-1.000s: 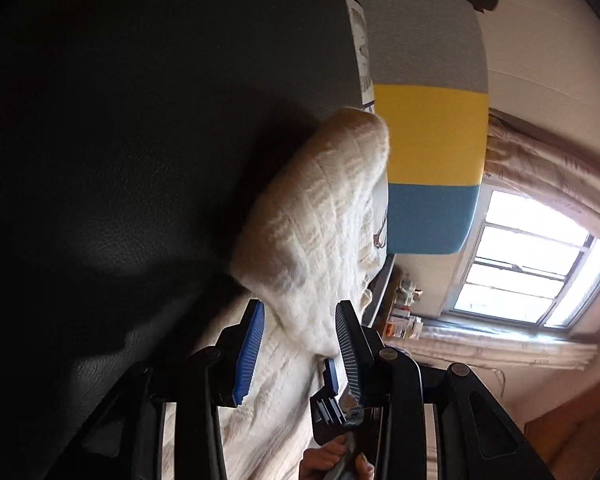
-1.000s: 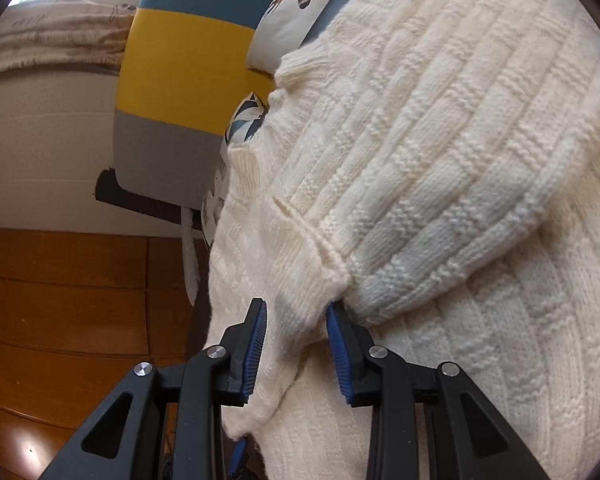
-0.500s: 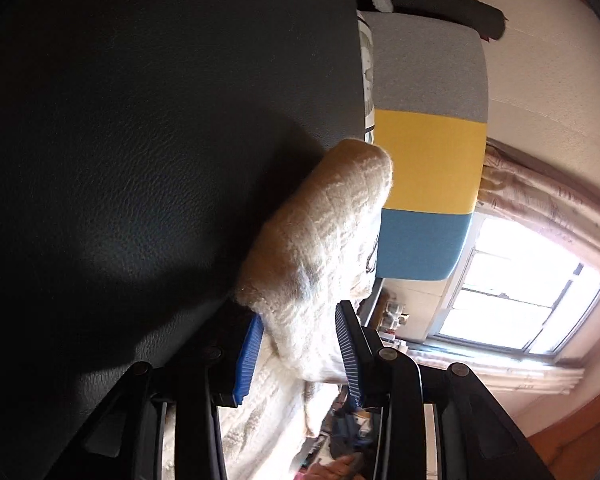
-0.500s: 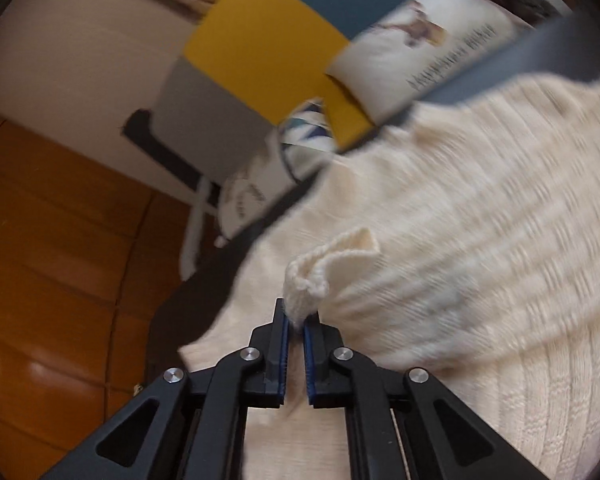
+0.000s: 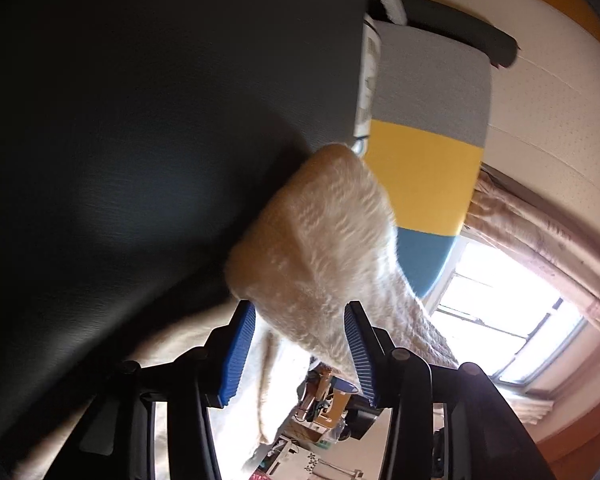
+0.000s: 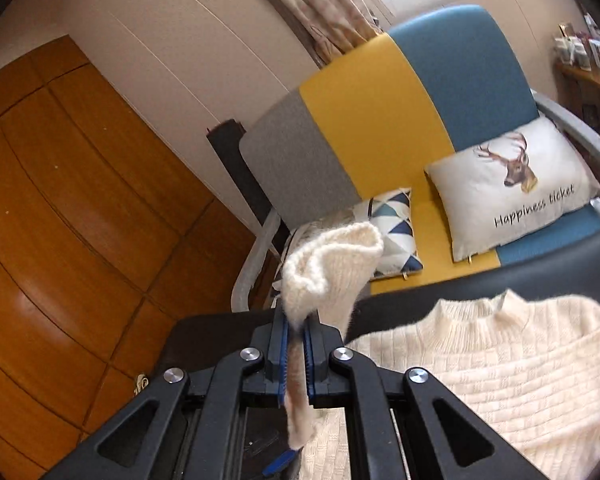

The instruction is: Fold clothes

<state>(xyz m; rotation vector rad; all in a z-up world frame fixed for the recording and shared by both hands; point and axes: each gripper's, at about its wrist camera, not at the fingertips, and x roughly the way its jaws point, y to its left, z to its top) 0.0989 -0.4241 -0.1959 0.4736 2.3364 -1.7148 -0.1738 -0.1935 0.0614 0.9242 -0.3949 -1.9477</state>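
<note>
Right gripper (image 6: pixel 295 354): blue pads clamped on the cuff of the cream cable-knit sweater (image 6: pixel 480 364), sleeve end lifted. Sweater body lies flat on the black leather-textured table (image 6: pixel 500 280). Left gripper (image 5: pixel 296 350): jaws wide, a raised fold of the sweater between its pads. Grey-yellow-blue armchair (image 6: pixel 380 120) behind.

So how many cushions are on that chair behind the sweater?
2. A triangle-patterned cushion lies at the chair's grey-and-yellow end, just behind the sweater cuff in the right tongs; a deer cushion leans at the blue end. Others may be hidden.
</note>
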